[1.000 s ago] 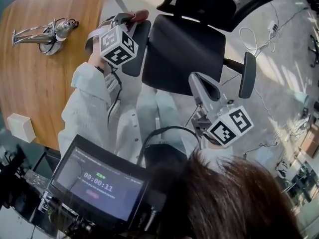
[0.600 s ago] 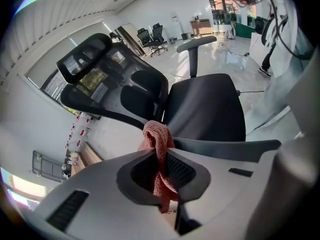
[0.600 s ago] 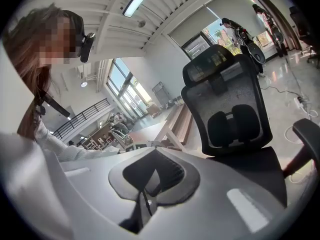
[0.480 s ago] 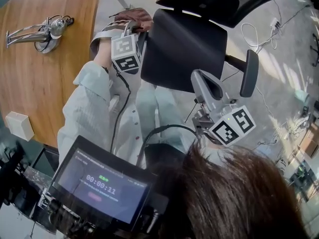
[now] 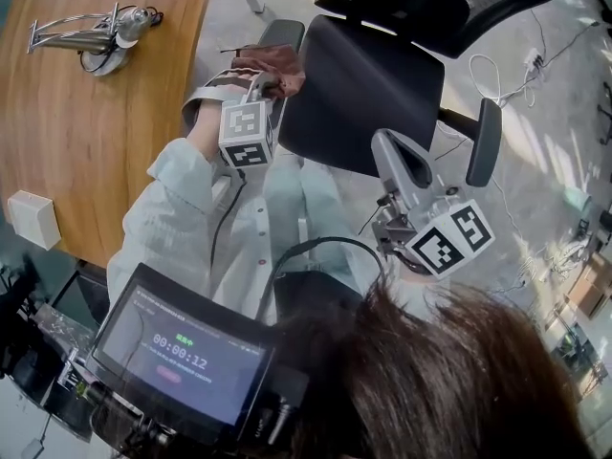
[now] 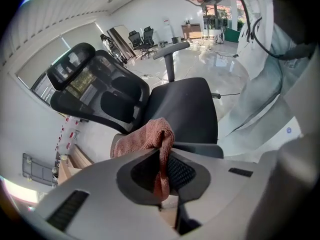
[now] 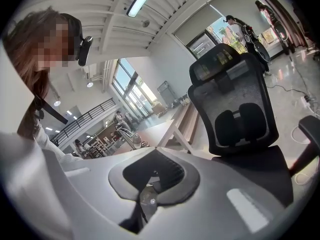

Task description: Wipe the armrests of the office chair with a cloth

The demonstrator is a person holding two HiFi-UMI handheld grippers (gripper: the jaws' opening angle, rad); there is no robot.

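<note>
cloth (image 6: 150,139): rust-red | chair (image 5: 363,94): black, mesh back | tabletop (image 5: 96,142): brown wood grain | my left hand-held gripper (image 6: 162,173), right hand-held gripper (image 7: 152,178): grey, black pads, black-and-white marker cubes | my sleeve (image 5: 172,218): pale grey-white

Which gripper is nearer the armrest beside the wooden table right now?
Left. The left gripper holds the cloth right at that armrest; the right gripper is across the seat, closer to the other armrest.

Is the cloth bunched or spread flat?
Bunched. The left gripper pinches the cloth in its jaws, and the free end sits in a crumpled lump.
</note>
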